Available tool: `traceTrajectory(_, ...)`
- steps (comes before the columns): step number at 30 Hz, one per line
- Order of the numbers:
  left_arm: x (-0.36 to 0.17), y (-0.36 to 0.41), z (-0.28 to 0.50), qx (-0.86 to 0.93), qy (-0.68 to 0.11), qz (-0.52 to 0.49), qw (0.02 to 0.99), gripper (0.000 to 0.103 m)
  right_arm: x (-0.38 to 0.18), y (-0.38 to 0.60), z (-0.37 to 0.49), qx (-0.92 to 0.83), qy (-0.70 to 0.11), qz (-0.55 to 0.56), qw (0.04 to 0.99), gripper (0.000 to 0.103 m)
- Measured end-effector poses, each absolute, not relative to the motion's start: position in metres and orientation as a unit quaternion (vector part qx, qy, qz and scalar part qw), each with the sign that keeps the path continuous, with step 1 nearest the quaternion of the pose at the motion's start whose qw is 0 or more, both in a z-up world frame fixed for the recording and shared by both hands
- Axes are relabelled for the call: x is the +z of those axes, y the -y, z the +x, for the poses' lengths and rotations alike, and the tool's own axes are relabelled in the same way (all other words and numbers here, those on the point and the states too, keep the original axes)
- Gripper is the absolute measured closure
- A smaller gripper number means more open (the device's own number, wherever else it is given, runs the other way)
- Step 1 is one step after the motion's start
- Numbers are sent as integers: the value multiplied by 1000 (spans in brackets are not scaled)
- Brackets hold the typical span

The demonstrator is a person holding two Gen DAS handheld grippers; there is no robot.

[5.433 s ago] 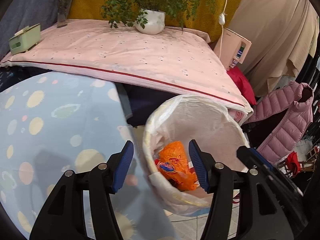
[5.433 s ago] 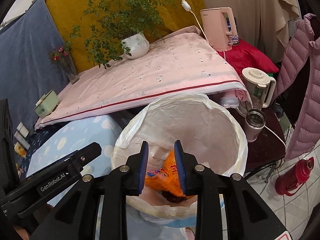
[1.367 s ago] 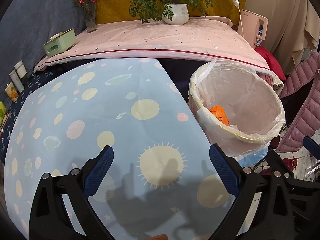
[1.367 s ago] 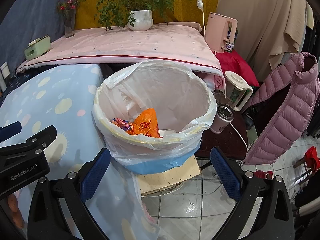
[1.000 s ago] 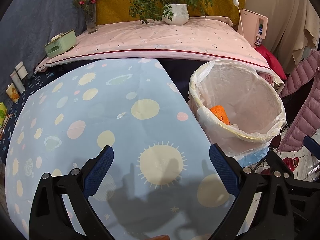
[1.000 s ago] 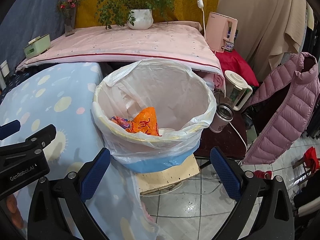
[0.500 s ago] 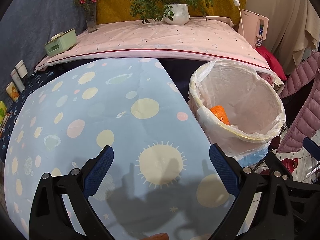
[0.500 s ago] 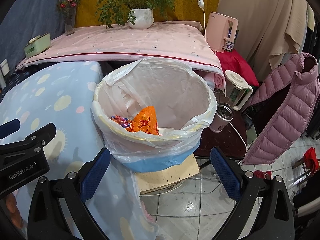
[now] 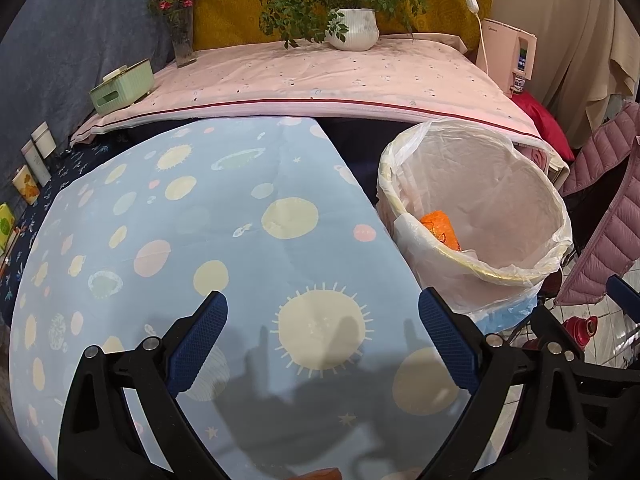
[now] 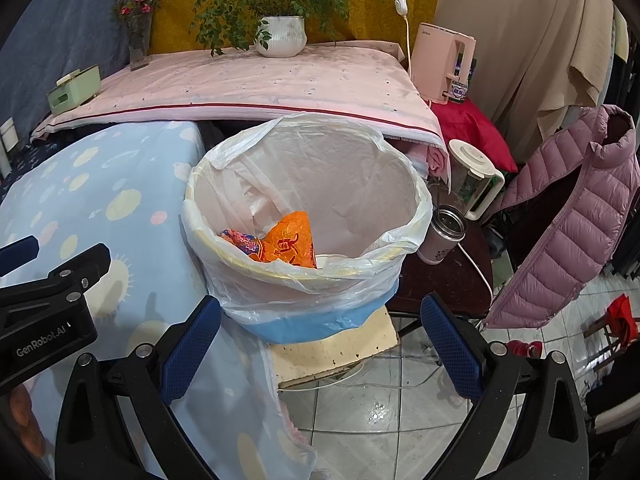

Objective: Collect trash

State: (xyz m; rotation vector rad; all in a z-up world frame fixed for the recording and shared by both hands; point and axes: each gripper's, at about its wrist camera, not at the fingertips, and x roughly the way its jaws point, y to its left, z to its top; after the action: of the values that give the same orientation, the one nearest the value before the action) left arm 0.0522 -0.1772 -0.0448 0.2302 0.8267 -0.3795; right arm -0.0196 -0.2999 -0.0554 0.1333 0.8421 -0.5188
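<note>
- Plainly visible in the right wrist view: an orange snack wrapper (image 10: 290, 246), crumpled, with red print and a blue-and-red patterned end at its 9 o'clock side.
- Lies inside the trash bin (image 10: 404, 236), low against the near wall, beside something white at the wrapper's 3 o'clock.
- Bin lined with a thin translucent white bag (image 10: 340, 184), folded loosely over a yellowish rim, with a blue base below; stands on a cream board on the tiled floor.
- Seen from the left wrist view only as an orange sliver (image 9: 440, 230) behind the bin's (image 9: 520, 278) near rim.
- Right hand-held gripper (image 10: 320, 338) spread wide and released, nothing between the blue pads (image 10: 188, 354); bin and wrapper at 12 o'clock of it, well apart from the fingertips.
- Left hand-held gripper (image 9: 322, 342) likewise spread wide and empty, hovering over the table (image 9: 180, 240) under a light-blue cloth with suns and pastel dots; bin at 2 o'clock of it, just beside the table's edge.
- Part of the left hand-held gripper's black body also showing at 9 o'clock in the right wrist view.
- Behind the bin at 12 o'clock: a pink-covered surface (image 10: 260, 84) carrying a potted plant (image 10: 282, 36), a flower vase (image 10: 138, 40) and a green box (image 10: 74, 90).
- At 3 o'clock of the bin: a steel cup (image 10: 446, 236), a white kettle (image 10: 474, 178) and a pink puffer jacket (image 10: 572, 224).
</note>
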Motion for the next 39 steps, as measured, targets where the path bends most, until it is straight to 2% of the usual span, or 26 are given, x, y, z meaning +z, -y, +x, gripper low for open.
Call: traceTrajectory(39,-42,180,50,-190,-385,110,896,11,-61,306,-22,-252,-406,65,876,7)
